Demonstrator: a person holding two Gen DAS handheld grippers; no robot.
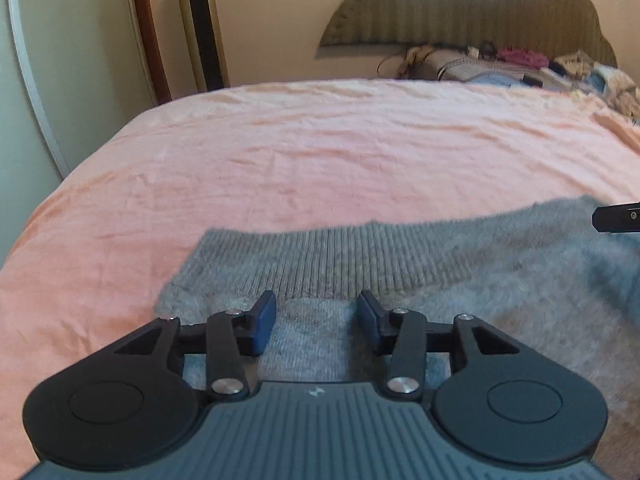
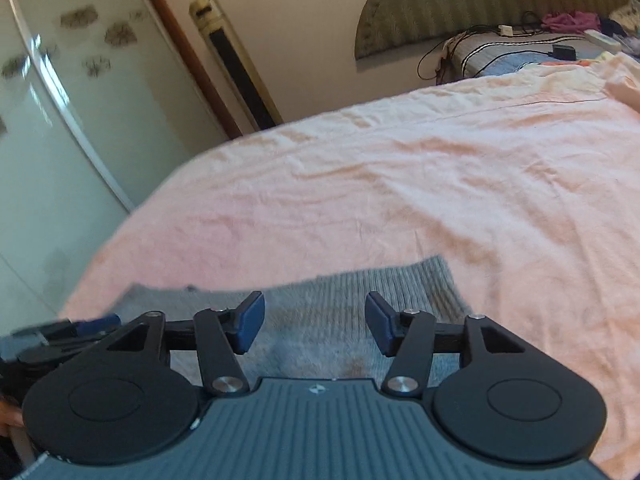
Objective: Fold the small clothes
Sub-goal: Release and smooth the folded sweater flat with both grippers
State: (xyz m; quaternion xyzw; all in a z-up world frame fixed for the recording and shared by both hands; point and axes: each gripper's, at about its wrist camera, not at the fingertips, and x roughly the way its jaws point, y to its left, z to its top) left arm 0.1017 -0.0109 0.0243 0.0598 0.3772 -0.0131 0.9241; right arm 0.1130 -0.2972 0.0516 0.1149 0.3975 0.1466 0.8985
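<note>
Evidently both claws — left gripper (image 1: 317, 322) and right gripper (image 2: 315, 322) — hung spread and empty over the fuzzy grey knitted sweater (image 1: 440, 276), lying at six o'clock on the pink bedsheet (image 1: 300, 152), poised to pinch its ribbed hem (image 2: 360, 284).

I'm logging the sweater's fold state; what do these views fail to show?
- Grey sweater: its near part sits behind the left gripper; left view's edge crops its right side.
- Right view: the right gripper covers the sweater's near part.
- Headboard clutter: blurred, unidentifiable.
</note>
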